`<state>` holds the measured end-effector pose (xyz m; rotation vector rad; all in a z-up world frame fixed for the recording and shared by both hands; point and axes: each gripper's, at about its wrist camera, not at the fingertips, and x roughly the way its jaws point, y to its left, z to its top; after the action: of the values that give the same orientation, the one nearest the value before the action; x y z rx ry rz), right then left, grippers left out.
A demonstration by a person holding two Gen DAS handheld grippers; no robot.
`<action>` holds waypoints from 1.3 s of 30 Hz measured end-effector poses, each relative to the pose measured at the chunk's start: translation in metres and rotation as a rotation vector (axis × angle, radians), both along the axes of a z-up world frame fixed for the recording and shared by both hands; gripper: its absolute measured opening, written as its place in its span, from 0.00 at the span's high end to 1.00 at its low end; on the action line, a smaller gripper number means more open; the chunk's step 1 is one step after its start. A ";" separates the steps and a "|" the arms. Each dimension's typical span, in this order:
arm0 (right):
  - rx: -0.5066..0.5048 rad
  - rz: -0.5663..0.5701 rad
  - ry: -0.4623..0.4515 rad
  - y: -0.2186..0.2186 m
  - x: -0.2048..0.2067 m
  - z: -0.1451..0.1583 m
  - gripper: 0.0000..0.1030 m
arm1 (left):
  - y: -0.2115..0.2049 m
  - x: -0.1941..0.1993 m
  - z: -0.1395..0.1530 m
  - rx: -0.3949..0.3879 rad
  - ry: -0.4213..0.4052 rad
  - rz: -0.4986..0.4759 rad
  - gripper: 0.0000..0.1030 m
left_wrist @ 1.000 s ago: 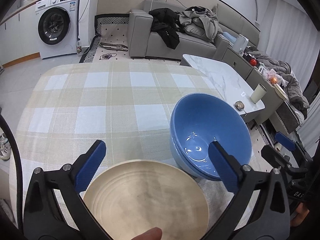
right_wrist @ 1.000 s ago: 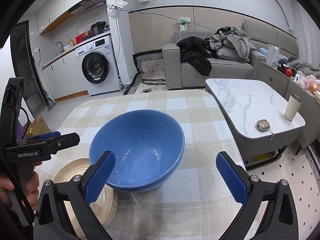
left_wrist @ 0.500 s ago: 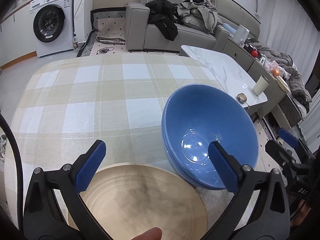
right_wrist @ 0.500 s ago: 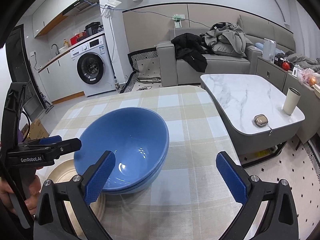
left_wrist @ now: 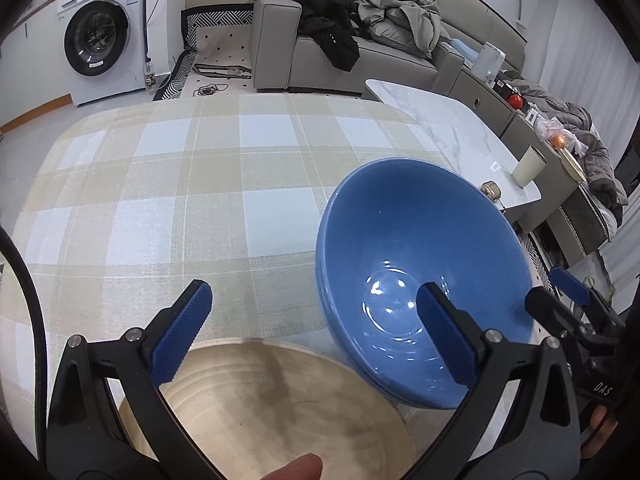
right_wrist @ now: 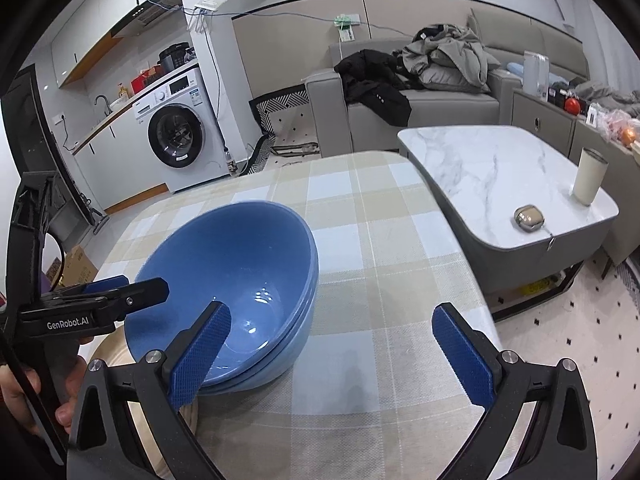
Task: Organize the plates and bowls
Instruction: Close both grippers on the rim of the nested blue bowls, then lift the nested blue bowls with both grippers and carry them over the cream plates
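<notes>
Blue stacked bowls (left_wrist: 424,276) now tip toward the beige plate (left_wrist: 276,408) at seven o'clock, having leaned further within the last second, while the left gripper (left_wrist: 312,336) and right gripper (right_wrist: 328,350) both gape empty, so stacking looks unfinished.

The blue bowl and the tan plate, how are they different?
The blue bowl is deep, with high curved sides; the tan plate is wide and nearly flat. The blue bowl is glossy, with light spots at its bottom; the tan plate looks dull and ringed. The blue bowl sits nested in another bowl and tilts; the tan plate lies low under the left gripper. Both are round, empty, and on the checked tablecloth.
</notes>
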<state>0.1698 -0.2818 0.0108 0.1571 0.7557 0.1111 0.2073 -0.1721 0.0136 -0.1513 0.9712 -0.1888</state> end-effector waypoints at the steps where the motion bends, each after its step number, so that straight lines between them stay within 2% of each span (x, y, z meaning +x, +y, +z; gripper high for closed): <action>1: 0.009 0.004 0.004 0.000 0.002 -0.002 0.01 | 0.001 0.001 -0.002 -0.003 0.004 0.005 0.01; 5: 0.063 0.013 0.028 0.000 0.010 -0.012 0.01 | 0.003 0.005 -0.007 0.011 0.011 0.019 0.04; 6: 0.077 0.009 0.042 -0.001 0.013 -0.015 0.03 | 0.004 0.006 -0.008 0.015 0.014 0.019 0.08; 8: 0.098 0.014 0.059 -0.001 0.017 -0.020 0.11 | 0.005 0.007 -0.011 0.011 0.025 0.013 0.16; 9: 0.111 0.020 0.066 -0.001 0.018 -0.022 0.20 | 0.005 0.008 -0.013 0.005 0.033 0.008 0.19; 10: 0.119 0.021 0.071 -0.001 0.019 -0.023 0.24 | 0.006 0.009 -0.015 0.005 0.038 0.006 0.21; 18: 0.164 0.030 0.085 0.006 0.020 -0.034 0.33 | 0.004 0.011 -0.022 -0.013 0.043 -0.004 0.38; 26: 0.158 0.041 0.065 0.013 0.018 -0.031 0.53 | -0.001 0.012 -0.025 -0.040 0.048 -0.036 0.58; 30: 0.143 0.042 0.052 0.016 0.017 -0.028 0.65 | -0.006 0.011 -0.024 -0.045 0.042 -0.057 0.73; 33: 0.124 0.039 0.051 0.018 0.017 -0.028 0.66 | -0.014 0.008 -0.023 -0.027 0.034 -0.081 0.77; 36: 0.118 0.035 0.050 0.019 0.017 -0.028 0.67 | -0.020 0.006 -0.022 0.013 0.018 -0.084 0.77; 39: 0.113 0.034 0.050 0.020 0.016 -0.028 0.67 | -0.020 0.005 -0.020 0.010 0.015 -0.087 0.77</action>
<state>0.1858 -0.2623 -0.0167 0.2554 0.8022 0.1828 0.2123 -0.1918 -0.0068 -0.1017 0.9946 -0.2631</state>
